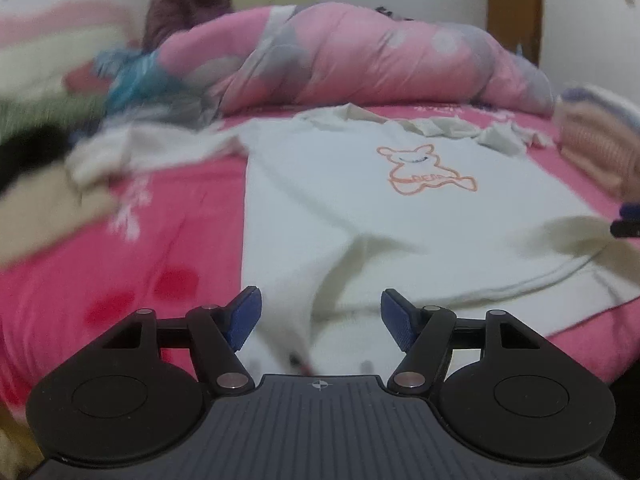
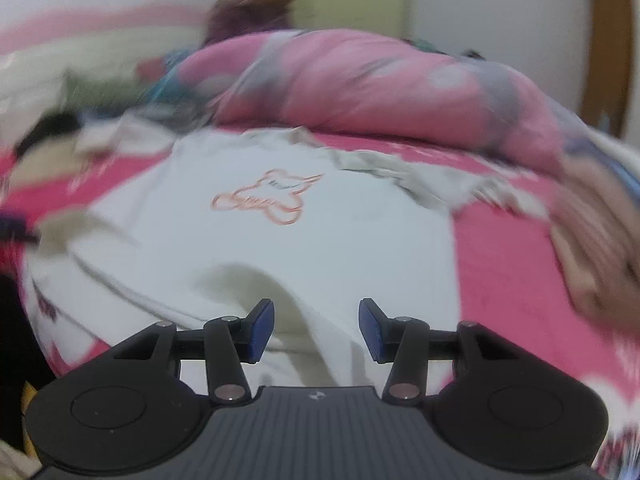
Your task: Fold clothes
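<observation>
1. The left hand-held gripper (image 1: 320,320) hangs low over the near edge of a white T-shirt (image 1: 400,216), its blue pads spread wide with nothing pinched; a raised ridge of white cloth runs up between them.

2. The right hand-held gripper (image 2: 316,330) is likewise spread apart and empty, and a similar soft fold of the T-shirt (image 2: 304,240) rises between its pads. Whether either gripper touches the cloth, I cannot tell.

3. The T-shirt lies mostly flat on the pink bed (image 1: 180,240), front up, with an orange bear outline (image 1: 424,168) towards its far end. The far edge is crumpled and the left sleeve (image 1: 132,152) trails off untidily.

4. Judging by this, the step in hand is taking hold of the near hem at two corners for the first fold. To do it well, each gripper should close on both layers of the hem, well apart from the other, so the cloth lifts evenly.

5. The wrinkles near the hem would be better pulled taut before folding, or they will be trapped inside.

6. Beyond the shirt lies a bunched pink quilt (image 1: 360,56), with other blurred clothes (image 1: 60,112) heaped to the left; the fold should stop short of them.
</observation>
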### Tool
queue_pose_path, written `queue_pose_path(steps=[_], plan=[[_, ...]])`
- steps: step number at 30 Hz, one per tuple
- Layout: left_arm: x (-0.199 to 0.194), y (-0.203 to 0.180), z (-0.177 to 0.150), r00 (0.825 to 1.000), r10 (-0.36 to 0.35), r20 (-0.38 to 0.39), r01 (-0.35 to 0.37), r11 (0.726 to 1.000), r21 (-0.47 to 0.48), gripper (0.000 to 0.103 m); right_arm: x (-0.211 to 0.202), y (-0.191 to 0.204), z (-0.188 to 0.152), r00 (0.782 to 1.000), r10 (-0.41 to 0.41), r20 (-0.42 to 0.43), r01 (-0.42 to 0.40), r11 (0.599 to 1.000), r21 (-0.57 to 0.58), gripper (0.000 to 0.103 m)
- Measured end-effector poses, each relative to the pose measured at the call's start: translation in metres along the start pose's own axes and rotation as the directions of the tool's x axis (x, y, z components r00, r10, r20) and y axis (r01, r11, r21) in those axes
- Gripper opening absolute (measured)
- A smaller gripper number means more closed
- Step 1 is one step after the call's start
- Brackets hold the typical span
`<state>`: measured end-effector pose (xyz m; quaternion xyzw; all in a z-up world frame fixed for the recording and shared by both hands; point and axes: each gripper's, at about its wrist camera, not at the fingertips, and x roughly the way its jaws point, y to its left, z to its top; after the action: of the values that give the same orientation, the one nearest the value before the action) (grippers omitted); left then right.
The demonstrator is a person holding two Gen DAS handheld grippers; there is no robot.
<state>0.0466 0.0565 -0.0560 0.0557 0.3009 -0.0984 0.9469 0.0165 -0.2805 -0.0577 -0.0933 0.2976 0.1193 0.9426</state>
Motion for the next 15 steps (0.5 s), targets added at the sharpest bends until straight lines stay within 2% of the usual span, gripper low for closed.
queue_pose_path(steps=[2, 4, 5, 6, 7, 8, 9, 10, 12, 14, 15], plan=[[0.015, -0.001, 0.006, 1.000, 0.008, -0.025, -0.007, 0.999, 0.041, 0.065, 0.016, 0.001, 0.003, 0.999, -0.006, -0.035, 0.005, 0.999, -0.040, 0.047], [0.028, 0.000, 0.010, 0.998, 0.016, -0.064, -0.010, 0.996, 0.087, 0.054, 0.026, -0.002, 0.001, 0.997, -0.012, -0.082, 0.007, 0.998, -0.064, 0.038], [0.033, 0.001, 0.010, 0.996, 0.018, -0.091, -0.008, 0.993, 0.114, 0.042, 0.030, -0.004, 0.001, 0.994, -0.018, -0.106, 0.012, 0.998, -0.062, 0.033], [0.038, 0.003, 0.008, 0.993, 0.026, -0.119, -0.011, 0.992, 0.129, 0.031, 0.034, -0.006, 0.001, 0.991, -0.025, -0.130, 0.018, 0.998, -0.055, 0.016], [0.043, 0.006, 0.006, 0.989, 0.039, -0.139, -0.021, 0.992, 0.127, 0.024, 0.034, -0.010, -0.001, 0.989, -0.027, -0.142, 0.021, 0.999, -0.039, 0.007], [0.045, 0.009, 0.005, 0.988, 0.039, -0.147, -0.022, 0.993, 0.116, 0.010, 0.032, -0.014, -0.004, 0.988, -0.026, -0.149, 0.023, 1.000, -0.018, 0.006], [0.046, 0.011, 0.003, 0.988, 0.035, -0.150, -0.019, 0.994, 0.104, 0.007, 0.029, -0.018, -0.007, 0.989, -0.027, -0.145, 0.028, 1.000, 0.001, 0.005], [0.043, 0.013, 0.002, 0.990, 0.026, -0.138, -0.014, 0.996, 0.084, 0.005, 0.025, -0.022, -0.007, 0.991, -0.032, -0.127, 0.035, 0.999, 0.021, 0.004], [0.024, 0.017, 0.005, 0.999, 0.017, -0.027, -0.015, 0.998, 0.056, 0.001, 0.013, -0.028, -0.006, 0.996, -0.049, -0.068, 0.053, 0.997, 0.061, 0.004], [0.001, 0.018, 0.004, 0.995, 0.006, 0.102, -0.012, 0.998, 0.058, 0.001, -0.015, -0.028, -0.003, 0.995, -0.060, 0.082, 0.055, 0.996, 0.069, 0.004], [-0.011, 0.017, 0.001, 0.985, -0.007, 0.172, -0.007, 0.997, 0.083, 0.001, -0.027, -0.027, -0.004, 0.987, -0.062, 0.147, 0.054, 0.997, 0.056, 0.004]])
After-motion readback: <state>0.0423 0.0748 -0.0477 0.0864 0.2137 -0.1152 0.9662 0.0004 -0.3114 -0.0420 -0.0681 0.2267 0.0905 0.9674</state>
